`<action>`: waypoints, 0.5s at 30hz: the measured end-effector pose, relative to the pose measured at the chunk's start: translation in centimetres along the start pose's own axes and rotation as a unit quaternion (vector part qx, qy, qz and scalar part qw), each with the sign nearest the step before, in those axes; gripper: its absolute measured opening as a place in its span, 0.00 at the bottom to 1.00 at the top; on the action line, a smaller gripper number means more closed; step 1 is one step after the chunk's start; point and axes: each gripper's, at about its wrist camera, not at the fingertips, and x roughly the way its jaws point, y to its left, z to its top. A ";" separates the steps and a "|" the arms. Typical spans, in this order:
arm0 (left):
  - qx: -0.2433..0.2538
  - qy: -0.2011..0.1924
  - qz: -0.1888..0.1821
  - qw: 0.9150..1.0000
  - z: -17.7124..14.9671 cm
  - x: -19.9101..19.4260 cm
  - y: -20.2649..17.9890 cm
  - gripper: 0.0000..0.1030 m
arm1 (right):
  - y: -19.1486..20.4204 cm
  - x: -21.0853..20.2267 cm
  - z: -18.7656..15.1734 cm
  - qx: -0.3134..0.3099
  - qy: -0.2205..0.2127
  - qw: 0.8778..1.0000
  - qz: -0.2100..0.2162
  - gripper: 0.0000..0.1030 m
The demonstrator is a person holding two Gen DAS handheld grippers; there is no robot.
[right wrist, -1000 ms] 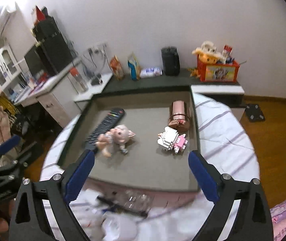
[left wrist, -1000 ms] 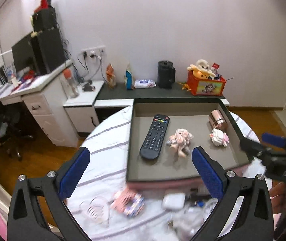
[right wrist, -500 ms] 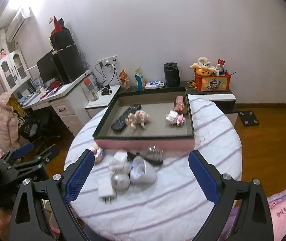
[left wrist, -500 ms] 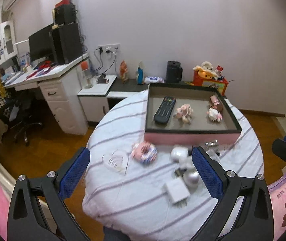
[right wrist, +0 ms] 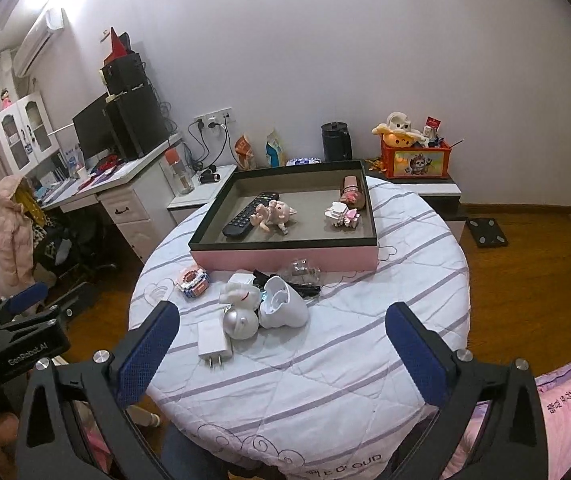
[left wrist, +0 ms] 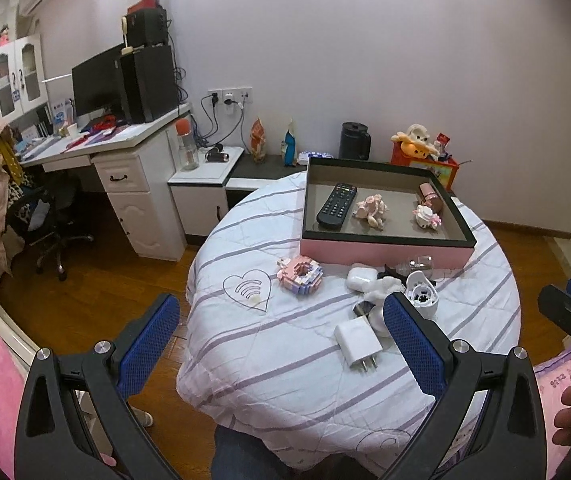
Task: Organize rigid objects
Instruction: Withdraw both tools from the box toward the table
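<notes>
White desk (left wrist: 125, 140), monitor (left wrist: 95, 80), black kettle (right wrist: 336, 141) against wall.

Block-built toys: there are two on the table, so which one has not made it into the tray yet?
The pink and purple ring-shaped block toy, lying on the striped cloth in front of the tray's pink wall. The white and pink block figure already sits inside the tray.

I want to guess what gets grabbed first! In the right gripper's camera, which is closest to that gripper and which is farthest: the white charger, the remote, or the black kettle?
1. White charger: nearest the right gripper, on the tablecloth by its left finger.
2. Remote: farther, lying in the tray's left part.
3. Black kettle: farthest, behind the tray by the wall.
</notes>
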 end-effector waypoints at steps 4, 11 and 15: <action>0.001 0.001 -0.002 1.000 -0.3 -0.2 -0.1 1.00 | 0.2 -0.3 -0.3 -0.004 0.000 1.000 0.001 1.00; 0.001 0.001 -0.004 1.000 -0.9 -0.4 -0.3 1.00 | 0.2 -0.7 -0.7 -0.003 -0.002 1.000 -0.004 1.00; 0.005 0.004 -0.005 1.000 -1.2 -0.4 -0.6 1.00 | 0.1 -0.8 -0.8 -0.004 -0.001 1.000 -0.005 1.00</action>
